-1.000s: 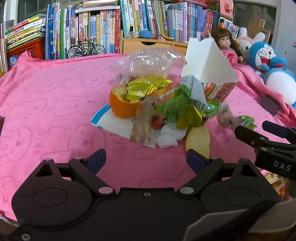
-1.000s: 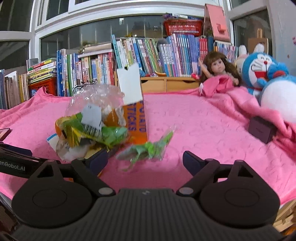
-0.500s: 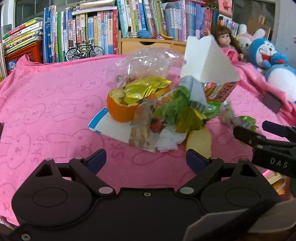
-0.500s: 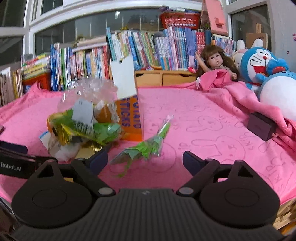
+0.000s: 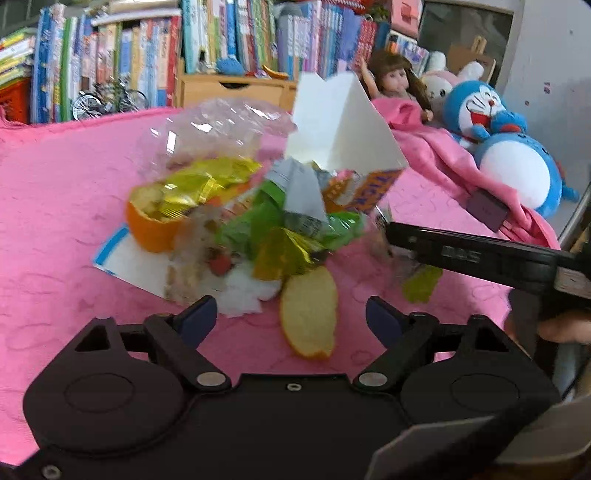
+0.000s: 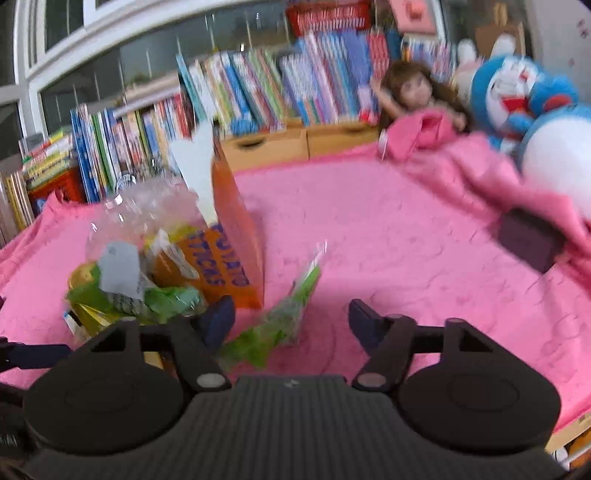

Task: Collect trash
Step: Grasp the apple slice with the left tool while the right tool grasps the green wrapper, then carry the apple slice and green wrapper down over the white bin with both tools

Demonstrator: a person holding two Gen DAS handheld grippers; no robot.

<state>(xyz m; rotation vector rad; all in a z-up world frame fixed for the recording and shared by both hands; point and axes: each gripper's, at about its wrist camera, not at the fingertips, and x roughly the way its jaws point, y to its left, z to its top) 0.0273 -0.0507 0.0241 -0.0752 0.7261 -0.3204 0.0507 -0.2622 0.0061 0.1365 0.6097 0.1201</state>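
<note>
My left gripper [image 5: 291, 319] is wide open, with nothing in it. A yellow peel slice [image 5: 309, 312] lies on the pink blanket [image 5: 55, 192] right between its two blue tips. Just past the slice sits the trash pile [image 5: 255, 218]: half an orange peel [image 5: 149, 229], a shiny yellow wrapper [image 5: 192, 184], green wrappers, a clear plastic bag [image 5: 210, 136] and an orange snack box [image 5: 354, 184] with a white flap. The pile is near the middle of the blanket.

My right gripper [image 6: 291, 319] is open too. A green wrapper [image 6: 280, 317] lies on the blanket between its tips, closer to the left one, and I cannot tell if they touch. The orange box stands just beside it on the left. In the left view my right gripper reaches in from the right edge.

A doll [image 5: 397, 79] and a blue plush toy [image 5: 480, 110] rest at the far right corner, by the books [image 5: 229, 33]
</note>
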